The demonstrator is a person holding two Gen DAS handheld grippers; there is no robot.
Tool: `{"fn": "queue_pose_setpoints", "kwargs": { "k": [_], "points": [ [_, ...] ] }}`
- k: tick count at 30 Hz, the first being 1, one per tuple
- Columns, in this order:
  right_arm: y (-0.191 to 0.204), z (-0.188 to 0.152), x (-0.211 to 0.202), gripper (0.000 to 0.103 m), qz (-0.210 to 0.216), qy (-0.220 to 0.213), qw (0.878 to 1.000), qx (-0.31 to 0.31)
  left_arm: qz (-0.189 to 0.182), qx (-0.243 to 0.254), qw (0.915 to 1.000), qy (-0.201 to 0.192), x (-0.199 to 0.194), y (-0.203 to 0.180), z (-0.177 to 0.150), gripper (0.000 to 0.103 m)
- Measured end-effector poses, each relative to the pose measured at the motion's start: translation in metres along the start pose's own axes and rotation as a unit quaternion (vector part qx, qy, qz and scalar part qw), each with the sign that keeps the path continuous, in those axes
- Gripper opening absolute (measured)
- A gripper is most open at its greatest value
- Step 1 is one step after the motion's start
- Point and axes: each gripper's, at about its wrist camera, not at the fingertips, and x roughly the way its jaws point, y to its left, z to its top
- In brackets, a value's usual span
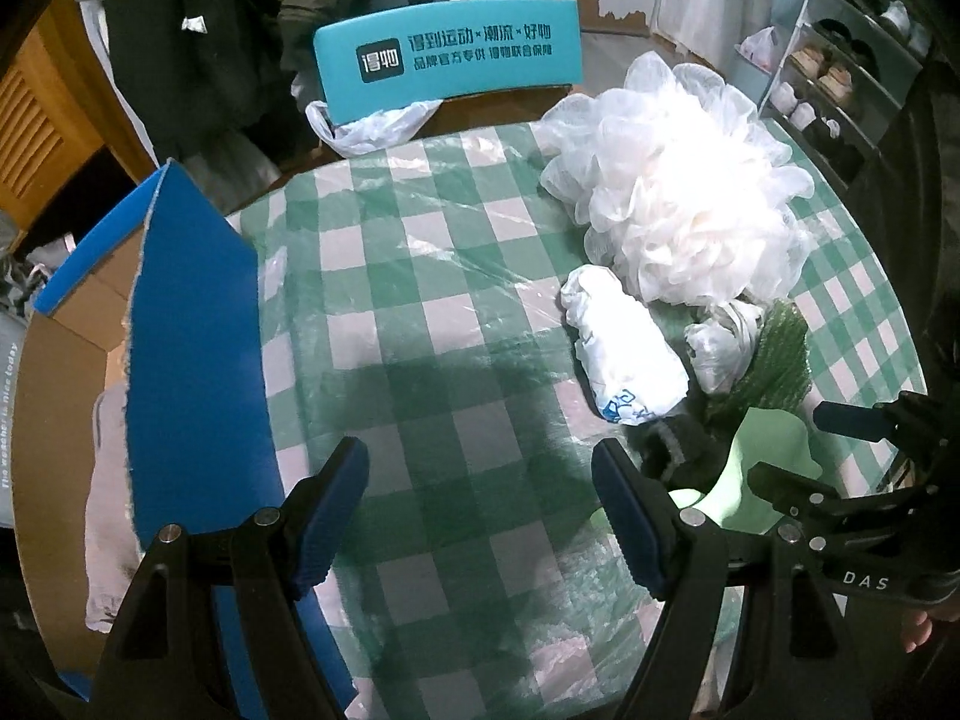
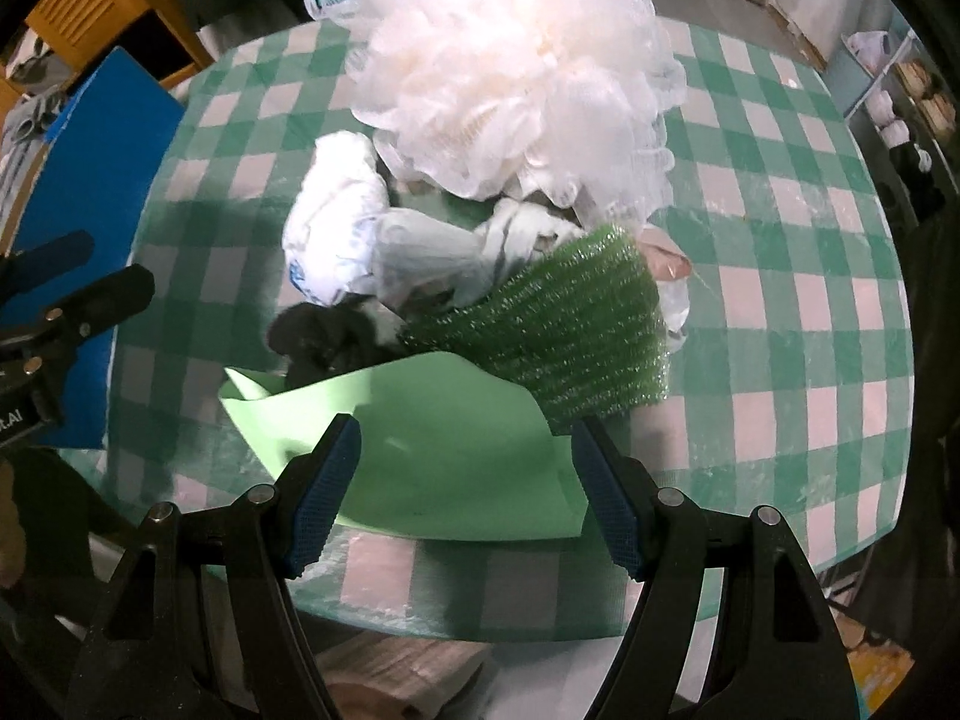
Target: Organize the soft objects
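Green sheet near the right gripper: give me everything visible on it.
The green sheet is pale, plain and matte, thin like foam or paper. It lies on the checked tablecloth at the near edge of the pile, mostly flat, with its far edge and left corner curling up. It overlaps the green bubble wrap and a dark fabric item. The open right gripper hangs over its near part; contact can't be told. In the left wrist view it shows partly.

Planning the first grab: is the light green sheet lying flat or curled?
Curled: the light green sheet lifts at its far edge, with one corner turned up.
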Motion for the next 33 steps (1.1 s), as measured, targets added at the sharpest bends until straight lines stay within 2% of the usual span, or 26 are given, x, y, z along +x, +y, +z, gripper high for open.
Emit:
{"fn": "queue_pose_setpoints", "kwargs": {
  "k": [11,12,15,17,20,23,29,33],
  "points": [
    [-0.003,-0.004,0.019,0.072,0.005,0.022,1.0,-0.004,-0.001,0.007,0.9998,0.017,0.016,-0.005,-0.001,0.078],
    [-0.003,-0.005,0.021,0.061,0.007,0.025,1.0,-0.005,-0.001,0.007,0.9998,0.018,0.016,-0.006,-0.001,0.078],
    [-0.003,-0.008,0.023,0.036,0.005,0.037,0.999,-0.015,-0.002,0.008,0.9998,0.019,0.018,-0.006,0.0,0.078],
    [-0.003,-0.009,0.018,0.024,0.007,0.032,0.999,-0.019,-0.003,0.008,0.9998,0.019,0.018,-0.007,0.0,0.078],
    [-0.005,-0.011,0.008,0.012,0.013,0.022,0.999,-0.019,-0.004,0.008,0.9998,0.02,0.019,-0.008,0.001,0.078],
    [-0.01,-0.012,-0.005,0.008,0.013,0.008,1.0,-0.016,-0.004,0.01,0.9997,0.02,0.021,-0.011,0.002,0.078],
    [-0.039,-0.008,-0.026,0.008,0.003,-0.022,1.0,0.009,-0.01,-0.001,0.9996,0.024,0.025,-0.013,0.007,0.078],
    [-0.054,-0.003,-0.034,0.008,-0.02,-0.037,0.999,0.031,-0.012,-0.009,0.9996,0.024,0.027,-0.013,0.012,0.078]
  ]
}}
